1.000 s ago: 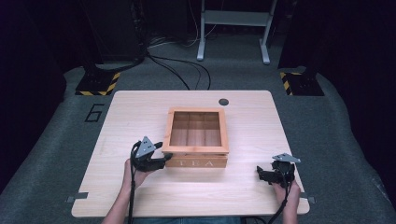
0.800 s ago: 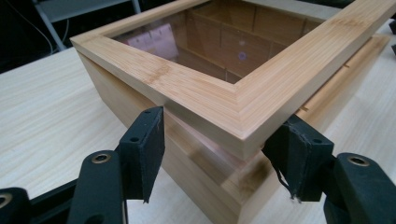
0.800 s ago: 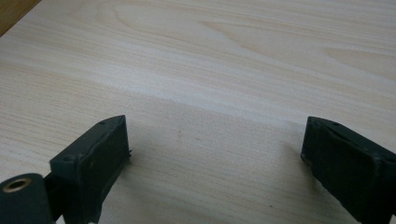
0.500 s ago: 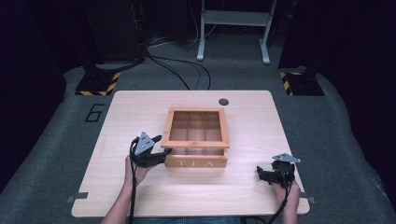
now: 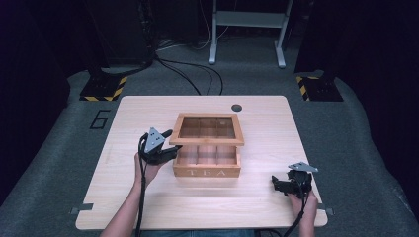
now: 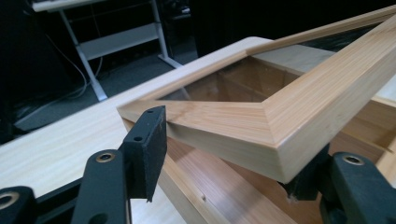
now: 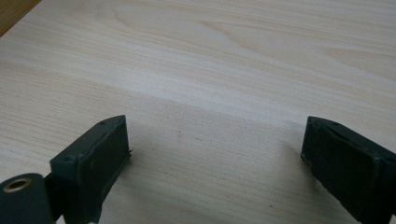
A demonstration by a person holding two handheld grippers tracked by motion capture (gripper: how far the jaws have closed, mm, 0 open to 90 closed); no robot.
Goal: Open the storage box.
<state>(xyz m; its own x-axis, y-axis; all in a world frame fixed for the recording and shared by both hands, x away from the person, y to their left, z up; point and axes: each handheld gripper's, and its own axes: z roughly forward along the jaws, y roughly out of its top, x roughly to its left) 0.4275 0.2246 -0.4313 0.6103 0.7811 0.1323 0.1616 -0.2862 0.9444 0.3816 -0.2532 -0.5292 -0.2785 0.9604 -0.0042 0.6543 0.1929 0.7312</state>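
A wooden tea box (image 5: pixel 206 171) marked TEA stands mid-table, its inner compartments showing. Its glass-paned lid (image 5: pixel 207 140) is tilted up at the front. My left gripper (image 5: pixel 170 148) holds the lid's front left corner. In the left gripper view one pad lies against the lid (image 6: pixel 224 126) and the other sits under its corner, above the box base (image 6: pixel 210 189). The jaws of the left gripper (image 6: pixel 226 154) have just been closing with the lid between them. My right gripper (image 5: pixel 276 184) rests open near the table's front right corner; in its own view the right gripper (image 7: pixel 215 149) has only bare table (image 7: pixel 233 70) between its pads.
A black round grommet (image 5: pixel 236 107) sits near the table's far edge. Beyond the table (image 5: pixel 247 207) stand a white metal frame (image 5: pixel 247 19), floor cables (image 5: pixel 197 74) and two bases with yellow-black stripes (image 5: pixel 104 89) (image 5: pixel 316 86). A "6" (image 5: pixel 100 119) marks the floor mat at left.
The left gripper has risen at the box's front left corner, and the lid's front edge has lifted off the box with it. The right gripper has kept still.
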